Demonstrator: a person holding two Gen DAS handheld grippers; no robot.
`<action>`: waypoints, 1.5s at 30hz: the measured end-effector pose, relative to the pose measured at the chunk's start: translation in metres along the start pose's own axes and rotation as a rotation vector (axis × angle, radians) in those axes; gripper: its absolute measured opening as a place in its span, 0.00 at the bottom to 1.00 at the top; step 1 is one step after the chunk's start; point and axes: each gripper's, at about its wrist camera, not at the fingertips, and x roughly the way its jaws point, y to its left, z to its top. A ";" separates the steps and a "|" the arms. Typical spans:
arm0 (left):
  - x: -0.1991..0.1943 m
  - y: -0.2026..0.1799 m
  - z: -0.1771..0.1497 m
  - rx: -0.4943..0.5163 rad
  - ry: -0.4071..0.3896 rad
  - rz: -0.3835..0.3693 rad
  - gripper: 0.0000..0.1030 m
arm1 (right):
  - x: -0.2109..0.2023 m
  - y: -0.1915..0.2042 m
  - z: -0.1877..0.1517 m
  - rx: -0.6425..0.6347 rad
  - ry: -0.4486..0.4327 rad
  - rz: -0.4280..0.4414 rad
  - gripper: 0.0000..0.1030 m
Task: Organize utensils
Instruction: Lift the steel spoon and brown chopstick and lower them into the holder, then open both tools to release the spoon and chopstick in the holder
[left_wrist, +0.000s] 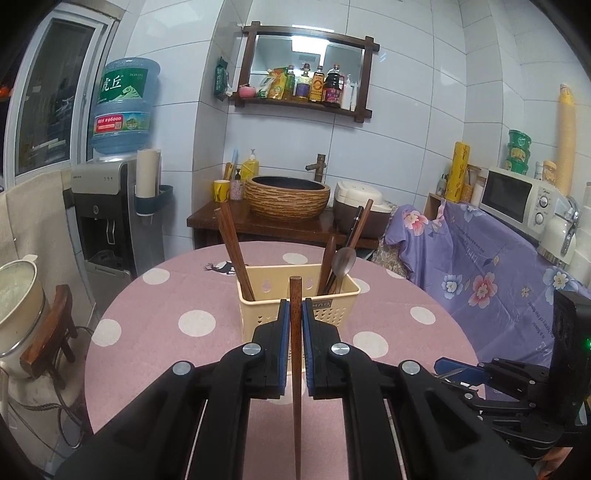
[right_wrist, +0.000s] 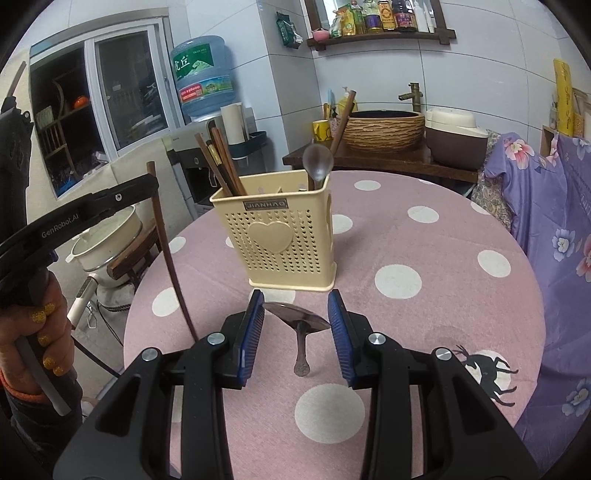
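My left gripper (left_wrist: 294, 306) is shut on a dark wooden chopstick (left_wrist: 295, 354), which stands upright between the blue pads just in front of the cream utensil holder (left_wrist: 328, 314). From the right wrist view that chopstick (right_wrist: 173, 266) hangs slanted from the left gripper (right_wrist: 152, 182), left of the holder (right_wrist: 280, 236). My right gripper (right_wrist: 296, 293) grips a metal spoon (right_wrist: 299, 319) across its bowl, handle pointing back toward the camera, in front of the holder's base. The holder has several chopsticks (right_wrist: 221, 166) in its left compartment and a spoon (right_wrist: 317, 160) in its right.
The holder stands on a round table with a pink polka-dot cloth (right_wrist: 406, 258). A pot on a wooden stool (right_wrist: 110, 240) sits off the table's left edge, beside a water dispenser (left_wrist: 107, 206). A purple floral cover (right_wrist: 554, 229) lies to the right. A basin and rice cooker stand behind.
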 end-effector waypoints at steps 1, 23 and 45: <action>-0.001 0.000 0.003 0.003 -0.004 -0.003 0.08 | 0.001 0.002 0.004 -0.008 -0.005 0.004 0.35; -0.010 -0.011 0.164 0.039 -0.220 0.011 0.07 | 0.008 0.032 0.180 -0.093 -0.202 -0.018 0.35; 0.093 0.020 0.056 -0.048 0.035 0.062 0.07 | 0.106 0.029 0.091 -0.156 -0.066 -0.126 0.35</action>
